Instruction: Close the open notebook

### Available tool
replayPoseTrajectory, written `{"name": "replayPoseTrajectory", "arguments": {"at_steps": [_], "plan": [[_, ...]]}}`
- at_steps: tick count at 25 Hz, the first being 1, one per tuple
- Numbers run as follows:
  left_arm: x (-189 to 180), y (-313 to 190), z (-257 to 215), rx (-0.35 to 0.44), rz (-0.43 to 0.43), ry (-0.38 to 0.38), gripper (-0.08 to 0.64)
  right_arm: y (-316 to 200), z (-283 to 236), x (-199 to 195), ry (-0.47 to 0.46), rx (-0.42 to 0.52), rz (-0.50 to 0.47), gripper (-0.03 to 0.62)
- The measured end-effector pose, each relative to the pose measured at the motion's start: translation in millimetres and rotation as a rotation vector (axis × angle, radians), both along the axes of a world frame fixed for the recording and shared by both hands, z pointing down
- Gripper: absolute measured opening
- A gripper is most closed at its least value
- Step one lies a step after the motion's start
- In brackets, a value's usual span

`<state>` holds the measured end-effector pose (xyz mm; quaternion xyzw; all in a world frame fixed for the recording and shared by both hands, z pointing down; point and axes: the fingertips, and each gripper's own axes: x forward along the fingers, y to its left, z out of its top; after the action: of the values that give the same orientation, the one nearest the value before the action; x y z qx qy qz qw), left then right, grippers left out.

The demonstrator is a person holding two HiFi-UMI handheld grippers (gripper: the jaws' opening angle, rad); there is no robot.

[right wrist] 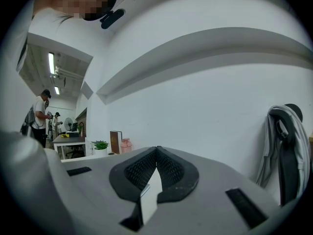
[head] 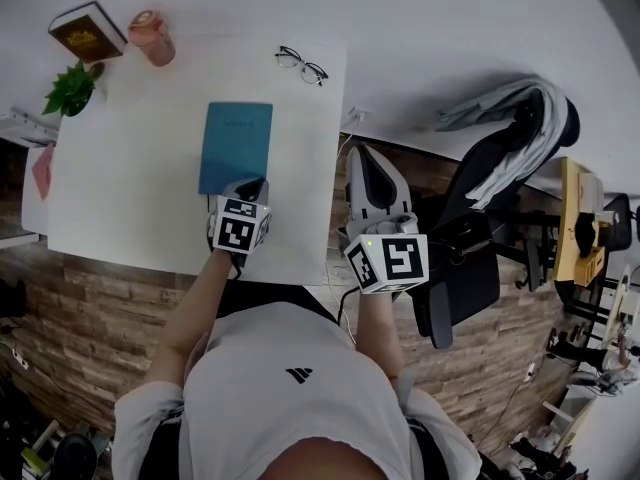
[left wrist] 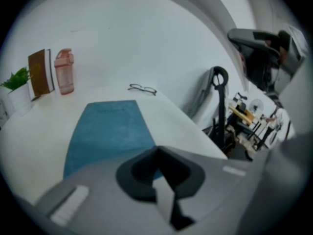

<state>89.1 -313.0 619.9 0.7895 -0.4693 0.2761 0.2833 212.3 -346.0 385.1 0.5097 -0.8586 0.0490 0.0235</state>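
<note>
Notebook [head: 235,143] lies on the table [head: 120,193] (glasses [head: 300,64] behind it).

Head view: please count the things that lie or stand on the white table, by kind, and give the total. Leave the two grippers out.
teal notebook: 1
brown book: 1
pink bottle: 1
glasses: 1
potted plant: 1
Total: 5

text: none legible | shirt logo [head: 298,375]: small black three-bar mark | book [head: 87,31]: cover print unreadable
</note>
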Motion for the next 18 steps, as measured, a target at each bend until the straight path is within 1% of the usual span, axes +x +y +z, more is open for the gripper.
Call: {"name": "replayPoseTrajectory", "arguments": {"at_steps": [3, 7, 9, 11, 14, 18], "plan": [[1.0, 5.9, -8.6, 0.033, 0.025, -0.009, 0.008, 3.7, -4.5, -5.4, 0.000, 0.008, 0.001, -0.002], [6.5, 12.7, -34.1, 0.152, 0.097, -0.024, 0.008, 11.0, -5.0, -14.1, -0.006, 0.012, 0.006, -0.002], [10.3, 17.7, -45.6, 0.194, 0.137, -0.017, 0.008, 16.3, -6.2, -21.6, -0.007, 0.012, 0.003, -0.002], [11.6, 23.2, -57.1, 0.223, 0.154, 0.004, 0.008, 22.5, -7.5, -29.1, -0.006, 0.014, 0.002, -0.002], [5.1, 29.0, -79.1, 0.271, 0.141, 0.048, 0.008, 30.9, -11.1, -37.5, -0.005, 0.019, 0.008, -0.002], [-20.5, 33.3, -110.7, 0.345, 0.087, 0.088, 0.008, 42.5, -17.9, -45.1, -0.005, 0.030, 0.023, -0.002]]}}
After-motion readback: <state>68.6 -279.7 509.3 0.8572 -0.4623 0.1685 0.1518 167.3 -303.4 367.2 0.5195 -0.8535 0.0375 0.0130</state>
